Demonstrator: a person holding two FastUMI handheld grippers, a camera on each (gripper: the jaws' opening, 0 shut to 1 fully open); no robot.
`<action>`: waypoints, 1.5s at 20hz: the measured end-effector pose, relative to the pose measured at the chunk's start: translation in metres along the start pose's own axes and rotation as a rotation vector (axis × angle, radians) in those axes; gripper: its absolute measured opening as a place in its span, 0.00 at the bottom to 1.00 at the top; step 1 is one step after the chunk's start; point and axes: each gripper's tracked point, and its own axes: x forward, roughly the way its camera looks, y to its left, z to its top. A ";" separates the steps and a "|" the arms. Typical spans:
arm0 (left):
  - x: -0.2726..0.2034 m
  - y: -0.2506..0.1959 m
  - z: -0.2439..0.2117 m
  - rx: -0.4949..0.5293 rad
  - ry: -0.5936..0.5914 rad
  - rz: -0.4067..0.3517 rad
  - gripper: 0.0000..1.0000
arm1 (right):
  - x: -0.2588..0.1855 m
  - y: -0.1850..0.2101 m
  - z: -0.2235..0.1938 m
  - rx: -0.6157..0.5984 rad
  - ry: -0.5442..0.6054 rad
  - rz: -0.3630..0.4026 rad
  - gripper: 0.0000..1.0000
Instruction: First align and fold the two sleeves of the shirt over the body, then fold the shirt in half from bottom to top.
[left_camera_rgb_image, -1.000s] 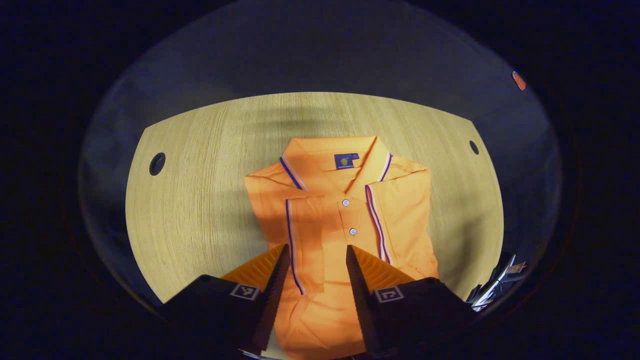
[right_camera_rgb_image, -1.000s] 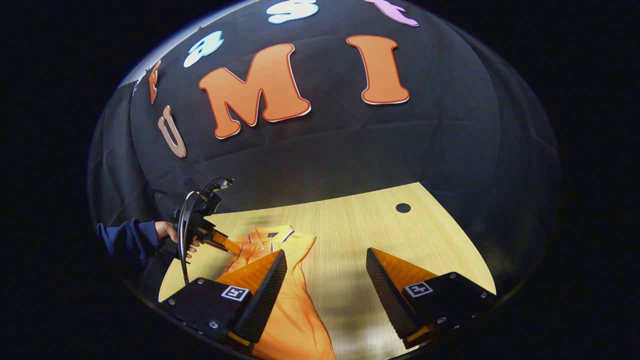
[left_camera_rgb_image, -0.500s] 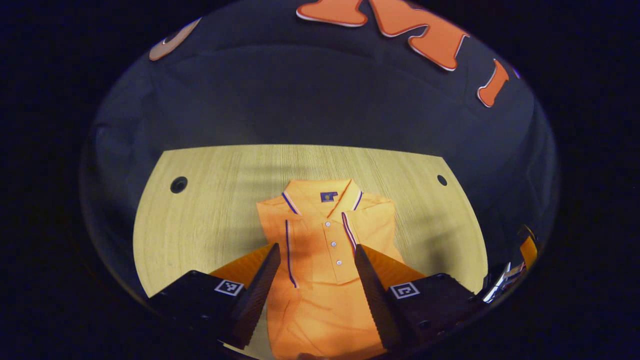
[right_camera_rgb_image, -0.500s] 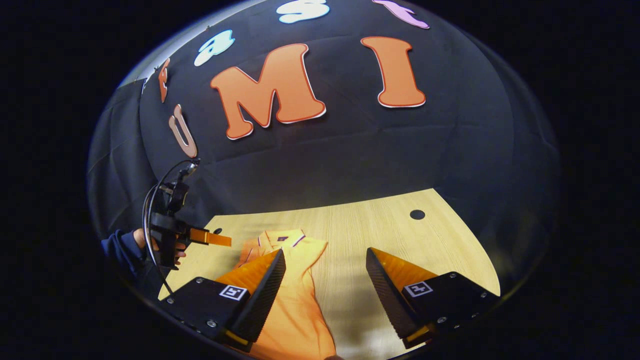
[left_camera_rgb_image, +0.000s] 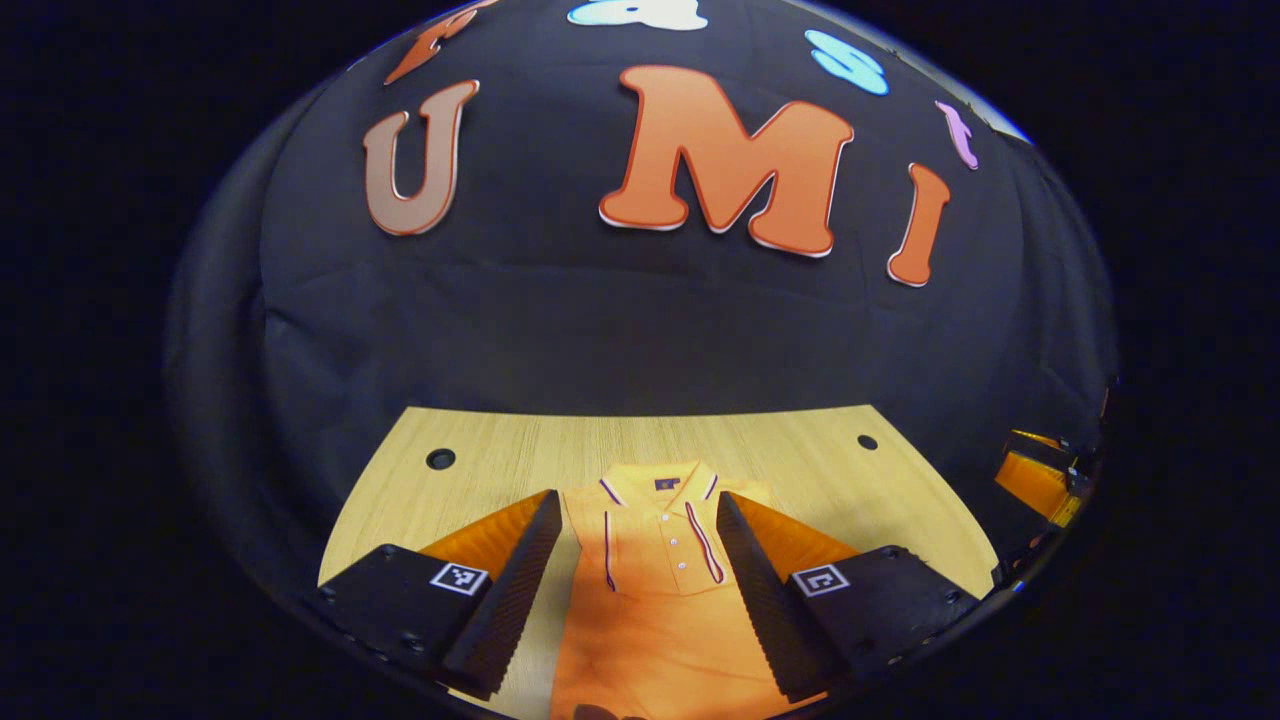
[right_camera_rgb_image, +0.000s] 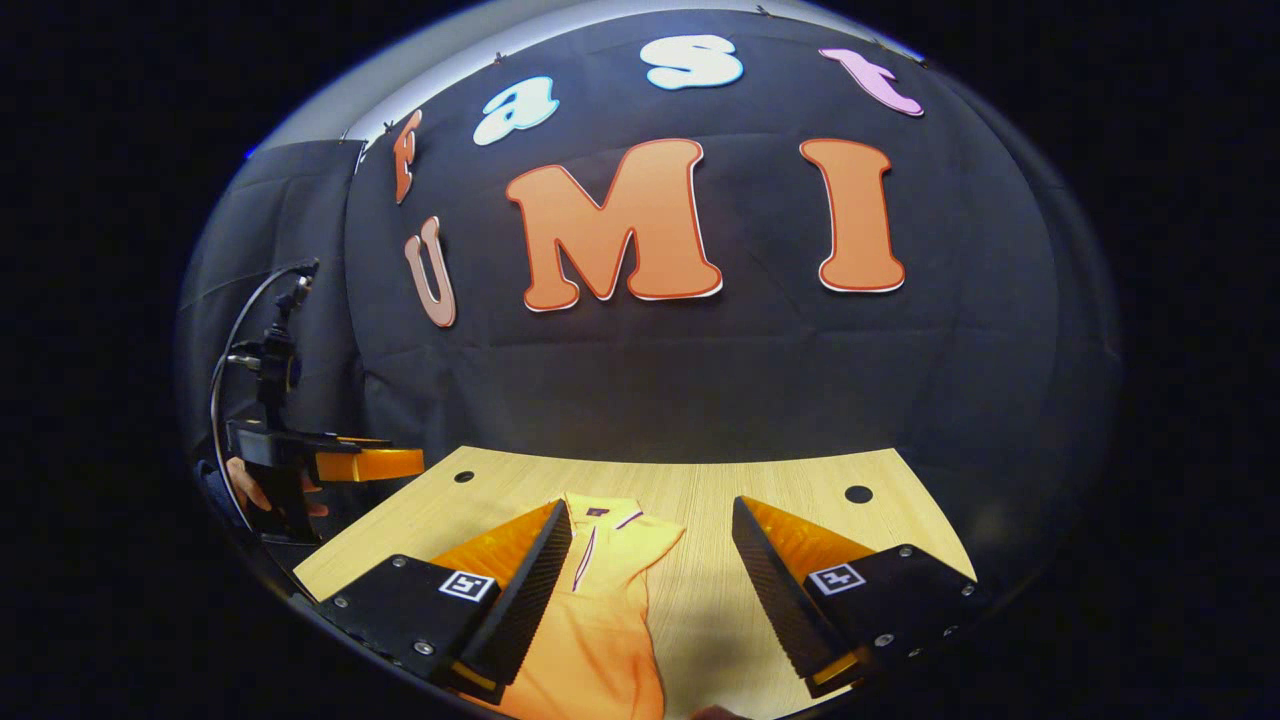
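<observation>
the orange shirt (left_camera_rgb_image: 655, 590) lies flat on the wooden worktop (left_camera_rgb_image: 800, 470), collar toward 12 o'clock, both sleeves folded in over the body. the left tool (left_camera_rgb_image: 635, 520) hangs above it with fingers spread wide, gripping nothing. the right tool (right_camera_rgb_image: 650, 525) is likewise wide open and empty, the shirt at its 7 o'clock.

We see the left gripper (left_camera_rgb_image: 636, 530) level, jaws spread wide, nothing between them. Right gripper (right_camera_rgb_image: 652, 540) likewise wide apart and holding nothing. In the right gripper view, a hand (right_camera_rgb_image: 248, 490) grips the left gripper's handle, fingers pointing right.
</observation>
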 end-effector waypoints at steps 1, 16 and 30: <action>-0.011 0.001 0.007 0.009 -0.055 0.008 0.97 | -0.005 0.004 0.001 -0.003 -0.007 -0.006 0.98; -0.103 0.025 -0.099 0.026 0.106 0.033 0.97 | -0.092 0.058 -0.097 0.008 0.176 -0.032 0.98; -0.100 0.047 -0.267 0.066 0.453 0.066 0.99 | -0.150 0.036 -0.279 0.077 0.635 -0.115 0.99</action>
